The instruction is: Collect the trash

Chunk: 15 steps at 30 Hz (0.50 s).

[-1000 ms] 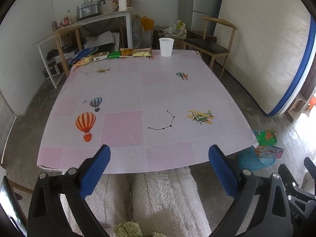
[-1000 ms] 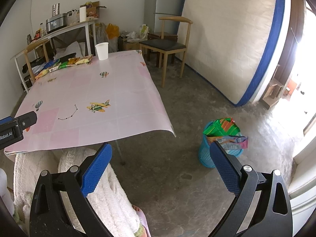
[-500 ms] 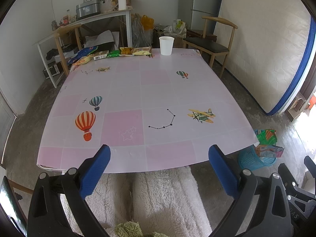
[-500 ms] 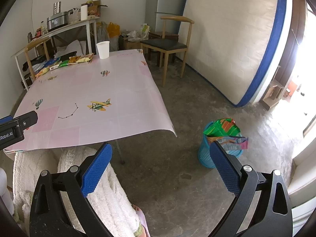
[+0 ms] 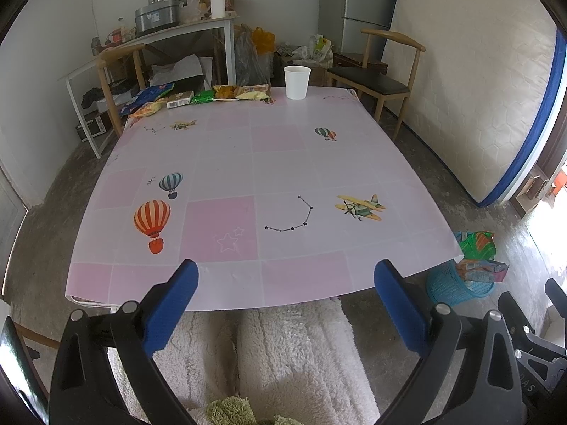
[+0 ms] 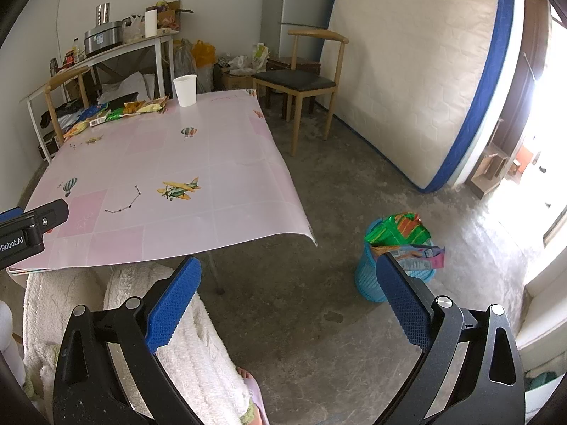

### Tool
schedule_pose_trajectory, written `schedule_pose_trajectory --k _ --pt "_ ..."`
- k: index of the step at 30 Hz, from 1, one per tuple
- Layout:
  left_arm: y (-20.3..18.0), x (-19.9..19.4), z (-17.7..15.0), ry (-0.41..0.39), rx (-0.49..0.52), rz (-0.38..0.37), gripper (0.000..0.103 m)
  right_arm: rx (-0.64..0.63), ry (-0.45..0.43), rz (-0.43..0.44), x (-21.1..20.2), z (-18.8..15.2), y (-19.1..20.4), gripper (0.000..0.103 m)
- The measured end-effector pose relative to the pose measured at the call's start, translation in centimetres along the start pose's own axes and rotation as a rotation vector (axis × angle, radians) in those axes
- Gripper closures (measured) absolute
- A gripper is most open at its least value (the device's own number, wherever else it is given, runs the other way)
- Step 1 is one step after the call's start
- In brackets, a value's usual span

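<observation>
1 paper cup (image 5: 297, 82), 1 blue basket (image 6: 372, 279), 2 wooden chairs (image 5: 382, 78), 1 mattress (image 6: 418, 81), 1 table (image 5: 283, 163)

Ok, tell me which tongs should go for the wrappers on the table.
Left, probably. The left tongs face straight down the table toward the wrappers at its far edge. The right tongs point at the floor beside the blue bin. Both are open.

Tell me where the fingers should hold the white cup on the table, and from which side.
Grip the cup across its side wall, about mid-height, coming in level from the near side. It stands upright with its mouth open, and its front is free; wrappers lie close on its left. Squeeze gently, since it looks like thin paper. Both grippers are open and far from it.
</observation>
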<state>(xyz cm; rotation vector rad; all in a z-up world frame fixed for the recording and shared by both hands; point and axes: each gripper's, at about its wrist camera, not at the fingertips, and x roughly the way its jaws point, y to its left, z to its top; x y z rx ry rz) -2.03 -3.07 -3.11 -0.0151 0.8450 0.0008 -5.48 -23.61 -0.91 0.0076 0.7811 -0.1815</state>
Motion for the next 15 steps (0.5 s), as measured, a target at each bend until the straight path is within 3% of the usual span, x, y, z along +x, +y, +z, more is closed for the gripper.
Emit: schedule_pose_trajectory --k 15 --pt "-0.11 0.17 0.21 0.014 0.003 -0.017 0.006 -0.004 0.000 0.001 0.05 0.22 -0.26 0.008"
